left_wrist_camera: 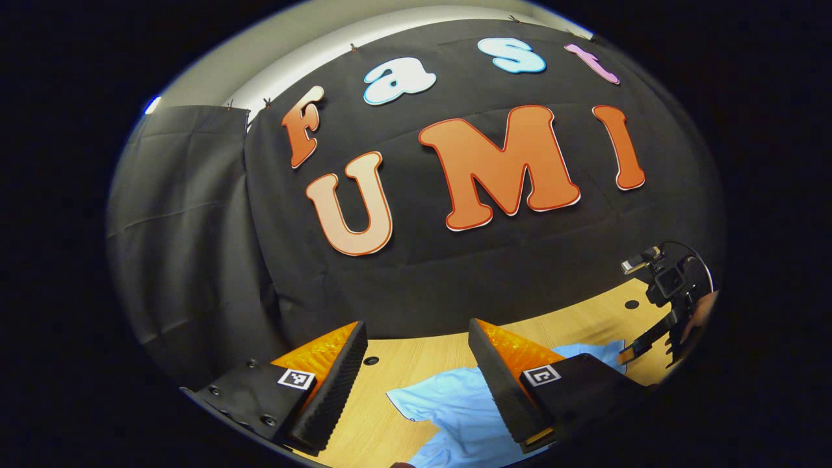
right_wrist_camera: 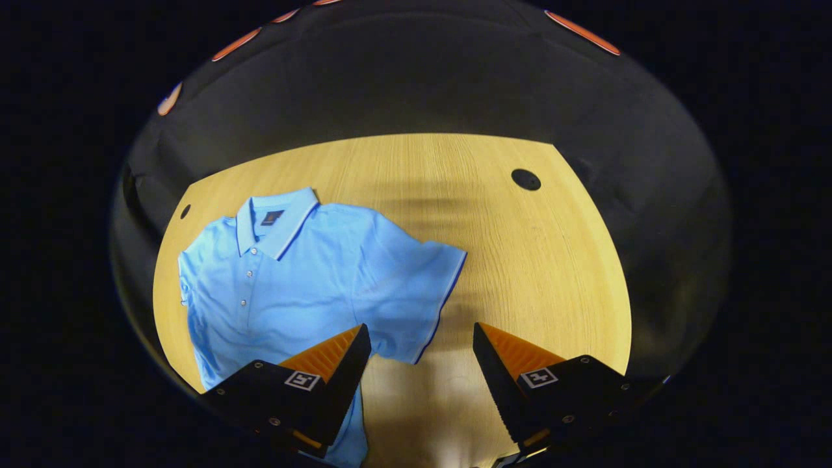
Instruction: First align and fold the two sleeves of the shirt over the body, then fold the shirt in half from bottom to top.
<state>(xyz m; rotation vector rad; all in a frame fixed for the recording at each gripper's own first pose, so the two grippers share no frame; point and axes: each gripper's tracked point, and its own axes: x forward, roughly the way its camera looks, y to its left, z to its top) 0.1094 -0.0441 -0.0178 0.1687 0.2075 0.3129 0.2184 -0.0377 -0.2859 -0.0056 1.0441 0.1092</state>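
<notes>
Black cloth walls the booth behind a pale wooden table (right_wrist_camera: 520, 273), and on it we see the shirt (right_wrist_camera: 305, 279) lying flat, face up, collar toward the far edge, toward the table's left side in the right gripper view. Both sleeves look unfolded, so we judge the first step has not begun.

Our right gripper (right_wrist_camera: 421, 364) hangs above the table with its fingers spread and nothing between them, just above the hem of the nearer sleeve (right_wrist_camera: 422, 292). Our left gripper (left_wrist_camera: 416, 377) is also spread and empty, tilted up toward the wall, with shirt cloth below it.

Next, we think, each gripper must drop to a sleeve edge, pinch it, and carry it inward over the body.

Fingers hide the shirt's lower part, and the far sleeve is squeezed at the rim. Whether the hem lies straight we cannot tell.
</notes>
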